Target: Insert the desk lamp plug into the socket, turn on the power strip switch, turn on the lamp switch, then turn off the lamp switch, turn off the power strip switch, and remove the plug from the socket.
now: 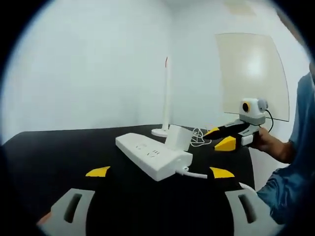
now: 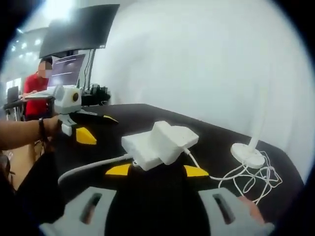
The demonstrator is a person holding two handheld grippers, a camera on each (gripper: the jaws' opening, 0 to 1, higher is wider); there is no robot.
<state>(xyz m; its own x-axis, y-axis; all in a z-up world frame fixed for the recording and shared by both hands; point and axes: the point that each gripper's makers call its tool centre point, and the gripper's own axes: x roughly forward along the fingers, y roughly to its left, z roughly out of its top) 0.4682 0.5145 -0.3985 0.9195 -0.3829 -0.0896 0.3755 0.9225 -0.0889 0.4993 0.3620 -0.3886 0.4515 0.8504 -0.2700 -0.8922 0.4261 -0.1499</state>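
Note:
A white power strip (image 1: pixel 150 155) lies on the black table (image 1: pixel 59 152), its cable running off the near end. A white block plug (image 1: pixel 177 137) stands on the strip's top, seated in a socket. Behind them rises the white desk lamp (image 1: pixel 167 93), unlit. My left gripper (image 1: pixel 160 172) is open, its yellow tips on either side of the strip's near end, apart from it. My right gripper (image 1: pixel 219 137) hovers open just right of the plug. In the right gripper view, the strip (image 2: pixel 142 147) and plug (image 2: pixel 174 137) lie just ahead of my open right gripper (image 2: pixel 157 170). My left gripper (image 2: pixel 98 128) is at the left.
The lamp's round base (image 2: pixel 248 155) and its loose coiled white cord (image 2: pixel 253 179) lie on the table at the right. A pale panel (image 1: pixel 253 73) leans on the wall. A person in red (image 2: pixel 34 86) sits at a far desk below a dark monitor (image 2: pixel 78 29).

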